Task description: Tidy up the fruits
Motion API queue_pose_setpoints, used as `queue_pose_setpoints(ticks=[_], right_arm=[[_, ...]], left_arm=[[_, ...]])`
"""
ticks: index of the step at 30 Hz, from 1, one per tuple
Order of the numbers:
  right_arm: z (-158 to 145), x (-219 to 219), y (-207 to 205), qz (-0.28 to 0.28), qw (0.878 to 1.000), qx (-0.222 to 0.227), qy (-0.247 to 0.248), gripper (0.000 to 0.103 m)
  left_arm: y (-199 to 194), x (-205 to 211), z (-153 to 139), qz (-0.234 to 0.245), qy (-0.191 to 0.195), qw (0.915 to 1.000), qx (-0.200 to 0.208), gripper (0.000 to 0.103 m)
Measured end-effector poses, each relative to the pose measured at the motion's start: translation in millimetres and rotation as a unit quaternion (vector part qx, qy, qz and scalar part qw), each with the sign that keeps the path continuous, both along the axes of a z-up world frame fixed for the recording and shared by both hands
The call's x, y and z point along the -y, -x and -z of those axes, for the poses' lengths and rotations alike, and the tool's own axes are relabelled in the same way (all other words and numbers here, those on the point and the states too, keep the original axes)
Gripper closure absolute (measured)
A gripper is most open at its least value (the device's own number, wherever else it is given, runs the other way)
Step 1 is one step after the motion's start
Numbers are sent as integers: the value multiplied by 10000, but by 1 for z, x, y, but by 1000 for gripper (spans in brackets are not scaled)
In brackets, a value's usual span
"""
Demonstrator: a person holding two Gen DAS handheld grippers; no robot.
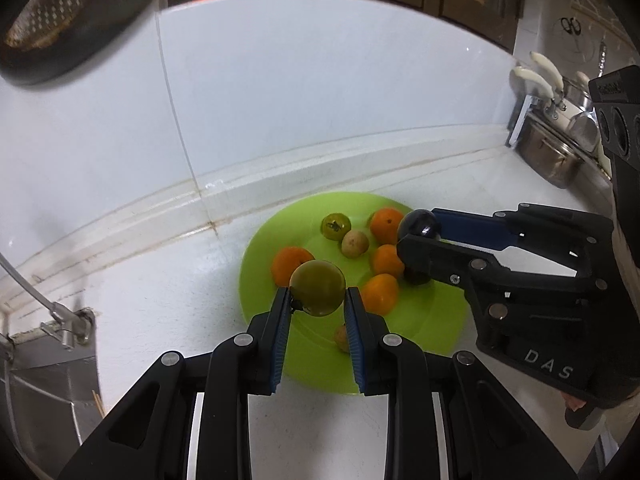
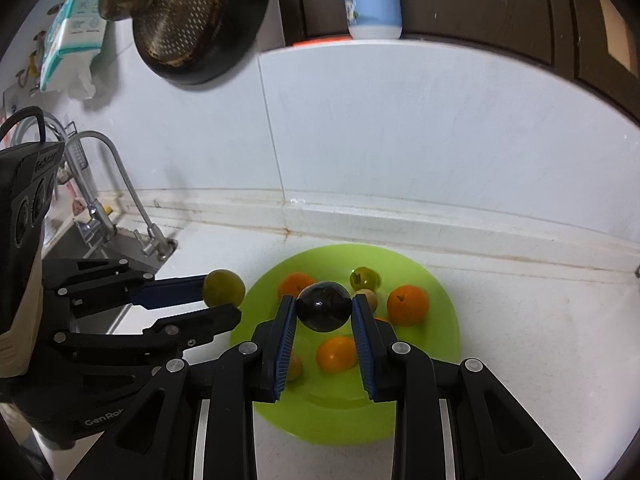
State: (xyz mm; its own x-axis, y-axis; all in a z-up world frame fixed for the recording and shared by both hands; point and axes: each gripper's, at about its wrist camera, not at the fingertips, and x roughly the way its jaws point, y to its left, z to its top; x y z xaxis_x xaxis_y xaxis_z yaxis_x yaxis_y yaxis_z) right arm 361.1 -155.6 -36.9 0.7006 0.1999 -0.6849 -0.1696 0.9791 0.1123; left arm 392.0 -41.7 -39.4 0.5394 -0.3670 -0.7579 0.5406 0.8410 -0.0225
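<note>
Fruits lie on the green plate (image 1: 420, 332); my left gripper (image 1: 318, 300) pinches a green tomato (image 1: 317, 288) above its near edge, my right gripper (image 2: 324, 308) pinches a dark plum (image 2: 323, 307) over its middle.

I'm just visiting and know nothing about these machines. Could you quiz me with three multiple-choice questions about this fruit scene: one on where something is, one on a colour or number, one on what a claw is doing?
1. Where does the green plate sit?
A. in the sink
B. on the white counter by the wall
C. on a shelf

2. What colour is the fruit in the right gripper?
A. orange
B. yellow
C. dark, nearly black

3. What is the left gripper doing?
A. gripping a green fruit
B. hanging open with nothing in it
C. pressing on the plate

Answers:
1 B: white counter surrounds the plate's rim.
2 C: the dark fruit sits between its blue pads.
3 A: the green fruit is pinched between its fingers, above the plate.
</note>
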Motion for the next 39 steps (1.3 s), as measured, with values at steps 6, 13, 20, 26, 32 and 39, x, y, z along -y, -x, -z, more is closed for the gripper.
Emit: queue_pose_setpoints(ticks=[6,13,20,26,32,39], right_arm=[[20,2,-16,-44,9998,-205,-3,74],[35,6,-26,-52,9993,-368,-51,74],[42,8,-35,-5,9991,-412,-36,73],[36,12,-29,167,9993,-331,2,59],[19,12,-6,406,9989,-205,151,59],[0,8,31,649,9978,34,151,53]], left_arm=[[-13,7,20,22,-46,9997,-220,76],[-23,14,35,51,-113,9991,-393,76],[-25,13,37,48,-149,9992,-372,58],[-16,2,32,-185,-304,9991,-248,57],[2,-12,15,-588,-221,9980,19,44],[39,-20,-17,-834,-181,9944,624,28]])
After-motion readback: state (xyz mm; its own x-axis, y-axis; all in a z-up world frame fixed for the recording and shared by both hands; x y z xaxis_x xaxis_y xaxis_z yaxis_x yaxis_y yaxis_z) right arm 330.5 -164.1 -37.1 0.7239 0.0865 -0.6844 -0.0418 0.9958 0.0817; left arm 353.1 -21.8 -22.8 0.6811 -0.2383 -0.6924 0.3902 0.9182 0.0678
